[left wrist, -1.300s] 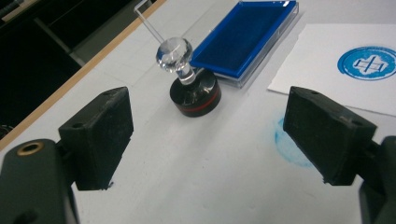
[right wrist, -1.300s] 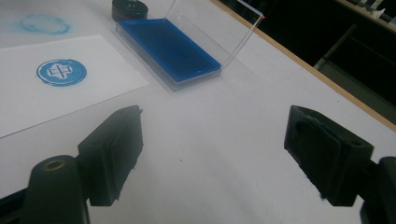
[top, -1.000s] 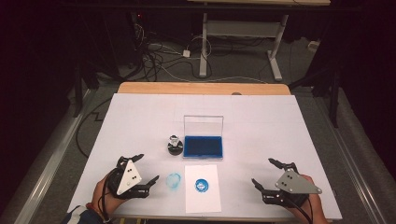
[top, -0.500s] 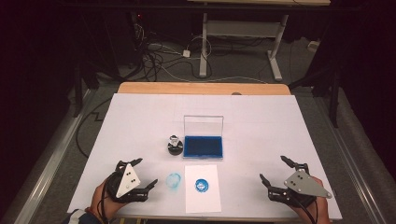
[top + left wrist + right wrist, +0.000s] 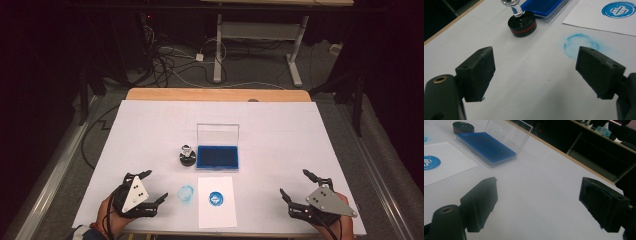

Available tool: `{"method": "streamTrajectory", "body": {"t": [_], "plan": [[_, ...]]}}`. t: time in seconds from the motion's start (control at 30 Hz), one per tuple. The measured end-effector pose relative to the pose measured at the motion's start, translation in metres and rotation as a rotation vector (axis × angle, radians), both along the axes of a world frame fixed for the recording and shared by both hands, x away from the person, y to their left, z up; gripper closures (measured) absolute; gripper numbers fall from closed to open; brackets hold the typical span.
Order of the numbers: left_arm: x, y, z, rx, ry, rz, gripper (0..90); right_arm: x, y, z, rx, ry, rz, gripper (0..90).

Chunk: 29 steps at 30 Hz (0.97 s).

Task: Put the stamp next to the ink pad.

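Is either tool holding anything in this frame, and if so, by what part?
Nothing is held. The left tool and right tool are both open over bare table, with the stamp standing free.

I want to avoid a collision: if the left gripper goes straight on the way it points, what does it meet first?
Probably the black stamp, ahead of the open left gripper. Before it lies bare table; the blue smudge sits slightly aside. Depth is unclear.

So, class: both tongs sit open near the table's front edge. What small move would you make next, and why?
Probably ease the left tongs forward toward the stamp. Their jaws are open and hold nothing, the stamp stands upright beside the open ink pad, nearer this side, and the paper already carries one blue print.
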<state>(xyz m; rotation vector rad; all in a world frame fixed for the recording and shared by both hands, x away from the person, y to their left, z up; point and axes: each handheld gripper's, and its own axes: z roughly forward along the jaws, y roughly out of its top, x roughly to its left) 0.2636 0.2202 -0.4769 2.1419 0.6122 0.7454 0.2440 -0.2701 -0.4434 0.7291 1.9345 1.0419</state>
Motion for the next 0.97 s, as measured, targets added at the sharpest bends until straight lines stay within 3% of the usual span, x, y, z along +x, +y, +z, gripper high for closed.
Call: {"method": "streamTrajectory", "body": {"t": [0.97], "plan": [[0.0076, -0.0028, -0.0019, 0.01, 0.031, -0.01, 15.4, 0.0024, 0.0011, -0.0039, 0.0, 0.018, 0.019, 15.5]]}}
